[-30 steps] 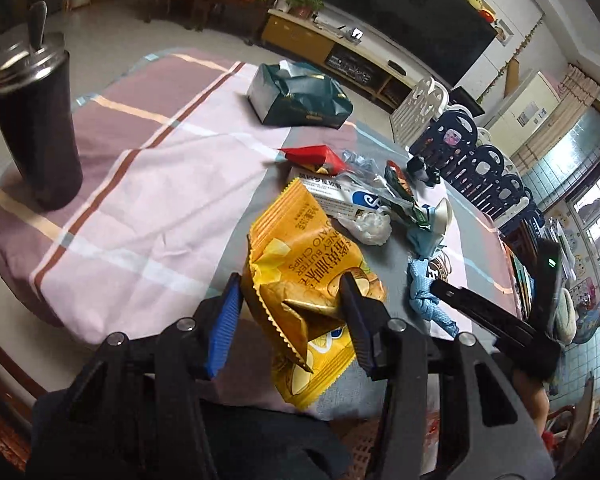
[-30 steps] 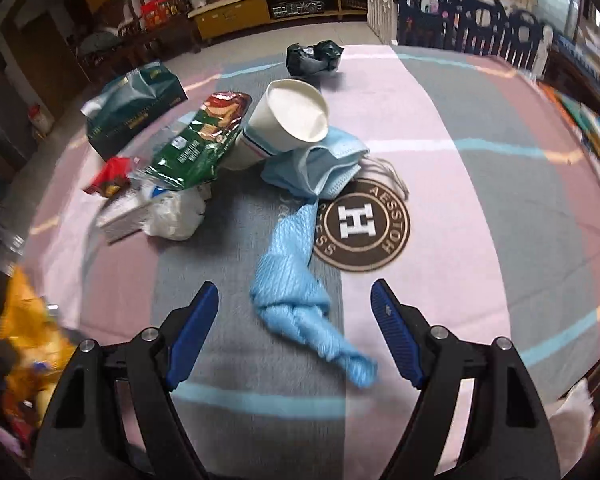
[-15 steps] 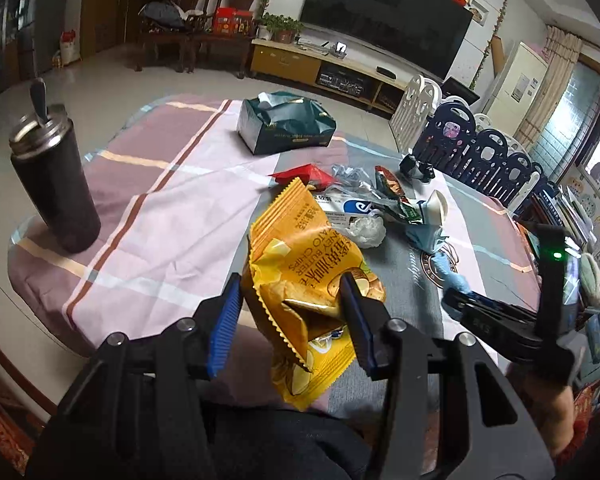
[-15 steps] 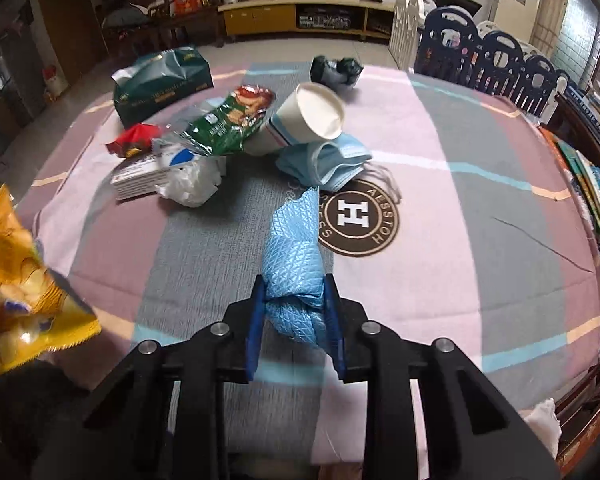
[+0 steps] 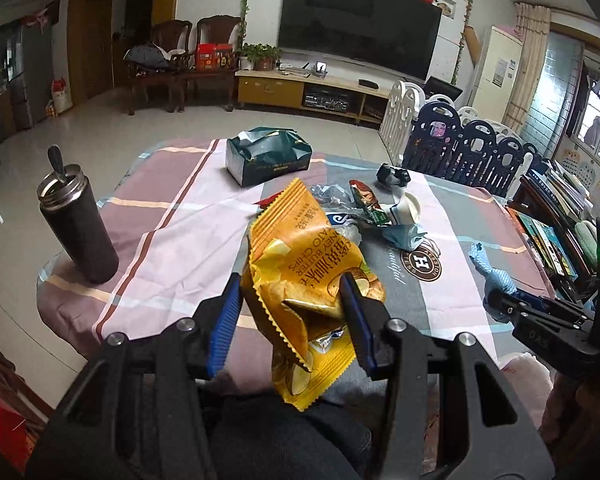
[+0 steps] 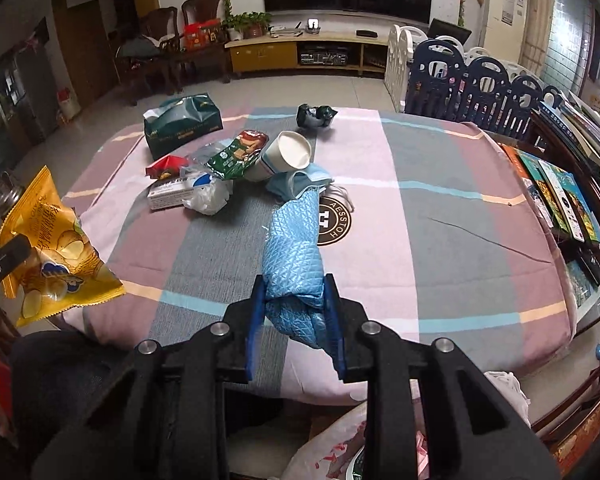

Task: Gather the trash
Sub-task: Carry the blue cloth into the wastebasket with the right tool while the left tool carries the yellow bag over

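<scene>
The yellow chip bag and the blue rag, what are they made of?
The yellow chip bag looks like glossy plastic film: shiny, crinkled, with zigzag-cut ends. The blue rag looks like soft quilted cloth, matte, with a diamond pattern, probably microfibre.

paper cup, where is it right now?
In the right wrist view the paper cup lies on its side mid-table, left of centre, mouth toward the camera, between the green snack wrapper and the crumpled blue face mask.
</scene>
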{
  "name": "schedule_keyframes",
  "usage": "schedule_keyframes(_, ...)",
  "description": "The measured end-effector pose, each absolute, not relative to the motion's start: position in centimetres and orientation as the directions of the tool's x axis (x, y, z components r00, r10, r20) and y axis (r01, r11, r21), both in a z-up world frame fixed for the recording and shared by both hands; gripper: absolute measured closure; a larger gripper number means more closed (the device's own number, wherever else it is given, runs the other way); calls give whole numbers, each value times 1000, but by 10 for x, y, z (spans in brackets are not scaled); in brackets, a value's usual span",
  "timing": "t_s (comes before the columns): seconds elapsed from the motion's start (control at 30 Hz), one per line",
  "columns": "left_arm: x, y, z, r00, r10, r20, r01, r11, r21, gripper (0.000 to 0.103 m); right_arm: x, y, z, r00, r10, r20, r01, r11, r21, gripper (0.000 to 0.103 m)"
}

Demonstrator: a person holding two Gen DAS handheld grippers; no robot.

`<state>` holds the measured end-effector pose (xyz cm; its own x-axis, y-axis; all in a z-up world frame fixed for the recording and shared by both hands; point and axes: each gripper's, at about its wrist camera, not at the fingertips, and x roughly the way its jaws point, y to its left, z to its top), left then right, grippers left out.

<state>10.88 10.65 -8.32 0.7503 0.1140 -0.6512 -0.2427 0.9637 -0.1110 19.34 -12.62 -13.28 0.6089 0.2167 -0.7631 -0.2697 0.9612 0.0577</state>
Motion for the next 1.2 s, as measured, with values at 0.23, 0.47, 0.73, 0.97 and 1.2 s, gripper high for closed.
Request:
schedule_keyframes(0.23,101,95,-77,754,104,-648,-218,971,-97,53,182,-133,-140,594,220,-774,-270,961,65,75)
schedule_keyframes(0.47,98,90,-75,751,100,-652,-212,973,-95,53,177,-139,-153,567,231,-790,-253,962,100,75)
schedule_keyframes(0.73,92,102,-72,763,92,-639,-225,966,-129,53,172,-125,-146,574,225,-787,-265,961,81,74)
schedule_keyframes(0.97,84,119,-68,773,96,-627,-256,952,-171,53,163,-104,-130,593,218,-775,-304,952,35,75)
schedule_keyframes(1.2,81,120,-67,777,72,-625,-247,948,-199,53,152,-126,-120,605,169,-778,-280,960,-10,75)
